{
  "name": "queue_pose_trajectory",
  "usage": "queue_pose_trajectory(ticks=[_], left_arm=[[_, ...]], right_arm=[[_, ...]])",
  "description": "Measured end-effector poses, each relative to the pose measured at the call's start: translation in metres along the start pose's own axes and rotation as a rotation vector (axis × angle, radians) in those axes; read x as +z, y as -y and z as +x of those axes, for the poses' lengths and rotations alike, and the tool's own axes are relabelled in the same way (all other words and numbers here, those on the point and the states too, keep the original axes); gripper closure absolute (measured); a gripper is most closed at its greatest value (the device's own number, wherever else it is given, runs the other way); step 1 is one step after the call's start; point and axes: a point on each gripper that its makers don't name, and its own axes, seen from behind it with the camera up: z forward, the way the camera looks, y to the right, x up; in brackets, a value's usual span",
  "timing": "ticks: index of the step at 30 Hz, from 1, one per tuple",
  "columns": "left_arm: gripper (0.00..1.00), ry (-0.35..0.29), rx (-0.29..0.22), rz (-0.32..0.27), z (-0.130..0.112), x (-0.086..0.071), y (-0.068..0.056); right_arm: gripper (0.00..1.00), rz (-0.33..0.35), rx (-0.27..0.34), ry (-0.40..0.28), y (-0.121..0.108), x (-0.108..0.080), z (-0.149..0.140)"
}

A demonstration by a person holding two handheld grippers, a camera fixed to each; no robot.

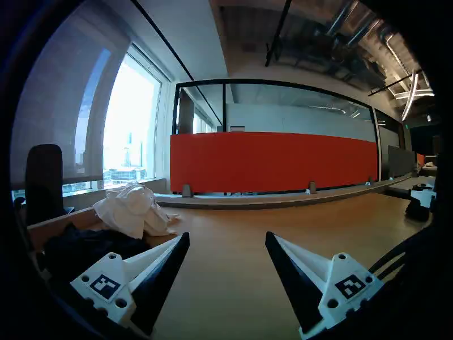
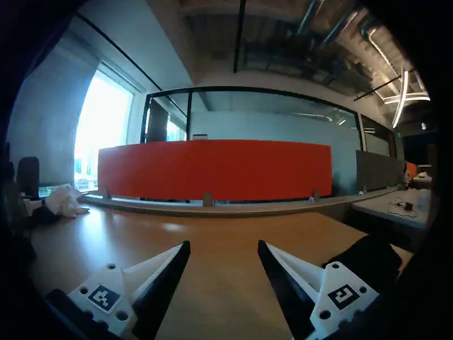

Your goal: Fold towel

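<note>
The only printed marks I could see were black-and-white square tags (image 1: 105,286) on the white fingers of both tools; they were coded patterns rather than words.

The left gripper (image 1: 226,234) hung just above the wooden table (image 1: 317,215) with its fingers spread wide and nothing between them. The right gripper (image 2: 223,243) was held the same way over the same table (image 2: 170,226), wide apart and gripping nothing.

The tabletop was smooth, warm-toned wood that caught the daylight. A red partition (image 1: 272,161) ran along its far edge, with glass walls framed in black above it. A tall bright window (image 1: 130,130) stood to the left, and exposed pipes and a strip light (image 1: 410,96) hung from the open ceiling.

In the left gripper view the towel (image 1: 135,209) lay in a crumpled white heap on the table, ahead and to the left of the fingers and well clear of them. It had not been folded. A dark cloth (image 1: 85,249) lay bunched just in front of it, and a black office chair (image 1: 44,181) stood behind, against the window.

In the right gripper view the towel (image 2: 65,201) sat much farther off, at the far left of the table. That view also took in a grey screen (image 2: 379,170), a neighbouring desk (image 2: 419,218) with some cables on it, and a black shape (image 2: 374,255) beside the right finger that I could not identify.
</note>
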Motion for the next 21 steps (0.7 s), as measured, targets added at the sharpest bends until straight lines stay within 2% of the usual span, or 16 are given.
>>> queue_pose_trajectory(ticks=[10, 14, 21], left_arm=[[0.0, 0.0, 0.0, 0.0, 0.0004, 0.0, 0.0], [0.01, 0.0, 0.0, 0.0, 0.0003, 0.0001, 0.0003], [0.0, 0.0, 0.0, 0.0, 0.0001, -0.0002, 0.0003]], right_arm=[[0.07, -0.005, -0.001, 0.001, -0.0004, 0.0005, 0.0009], [0.03, -0.02, 0.0, 0.001, -0.0029, 0.0017, 0.0012], [0.01, -0.023, -0.001, 0.001, -0.0033, 0.0011, 0.001]])
